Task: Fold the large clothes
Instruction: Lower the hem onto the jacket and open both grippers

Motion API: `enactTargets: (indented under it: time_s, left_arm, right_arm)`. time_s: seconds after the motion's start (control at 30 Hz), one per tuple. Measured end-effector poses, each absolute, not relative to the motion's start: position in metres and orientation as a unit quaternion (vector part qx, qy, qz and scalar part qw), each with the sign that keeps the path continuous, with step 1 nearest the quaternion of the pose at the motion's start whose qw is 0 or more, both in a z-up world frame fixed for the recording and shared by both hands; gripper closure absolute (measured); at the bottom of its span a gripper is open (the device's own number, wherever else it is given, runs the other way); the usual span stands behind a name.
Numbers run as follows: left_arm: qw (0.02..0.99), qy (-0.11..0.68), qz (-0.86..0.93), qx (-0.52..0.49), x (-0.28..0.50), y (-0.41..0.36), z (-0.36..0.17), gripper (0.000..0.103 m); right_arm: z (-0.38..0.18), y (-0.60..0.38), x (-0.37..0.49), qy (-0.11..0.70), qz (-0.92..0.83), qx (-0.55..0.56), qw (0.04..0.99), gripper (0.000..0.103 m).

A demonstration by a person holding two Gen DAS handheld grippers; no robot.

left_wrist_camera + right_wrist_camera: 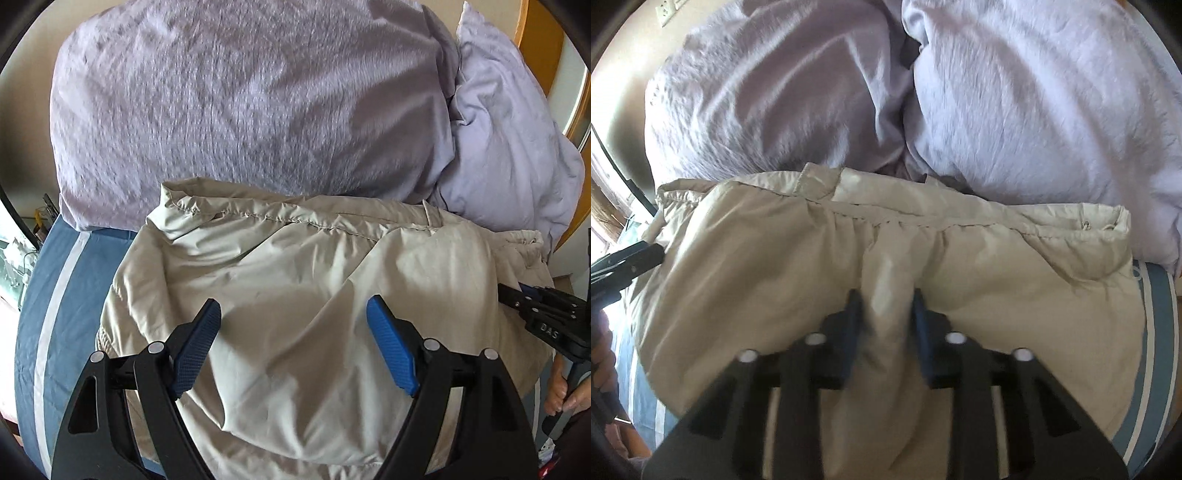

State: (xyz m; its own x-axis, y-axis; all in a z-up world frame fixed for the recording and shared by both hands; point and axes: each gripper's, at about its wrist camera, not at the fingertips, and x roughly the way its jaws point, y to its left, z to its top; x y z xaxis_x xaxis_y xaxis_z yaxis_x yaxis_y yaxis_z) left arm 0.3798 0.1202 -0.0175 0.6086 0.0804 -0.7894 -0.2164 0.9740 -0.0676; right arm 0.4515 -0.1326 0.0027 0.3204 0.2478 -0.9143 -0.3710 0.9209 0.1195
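A beige jacket (303,266) lies bunched on the blue bed sheet (62,295), its seamed edge toward the lilac bedding. My left gripper (293,310) is open just above the jacket, blue pads wide apart, holding nothing. My right gripper (886,299) is shut on a raised fold of the beige jacket (997,266), the cloth pinched between its blue pads. The right gripper also shows at the right edge of the left wrist view (517,299), against the jacket's side. The left gripper's tip shows at the left edge of the right wrist view (628,262).
A large lilac duvet (240,103) and a lilac pillow (509,147) lie piled right behind the jacket. The sheet has a white stripe (55,306). A wooden frame (532,33) stands at the far right. A person's hand (565,391) holds the right gripper's handle.
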Motion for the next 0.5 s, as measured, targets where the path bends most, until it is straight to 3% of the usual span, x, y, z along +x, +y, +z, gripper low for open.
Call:
enactTargets:
  time_s: [0.17,0.5]
  left_arm:
    - [0.892,0.438,0.084,-0.078,0.385,0.120,-0.019,0.021]
    - [0.896,0.432,0.077,-0.068,0.390,0.108,-0.013,0.021]
  right_arm:
    - [-0.003,-0.139,0.457,0.552,0.189,-0.041,0.811,0.097]
    - [-0.002,-0.132,0.487,0.532,0.142,-0.043,0.834,0.101]
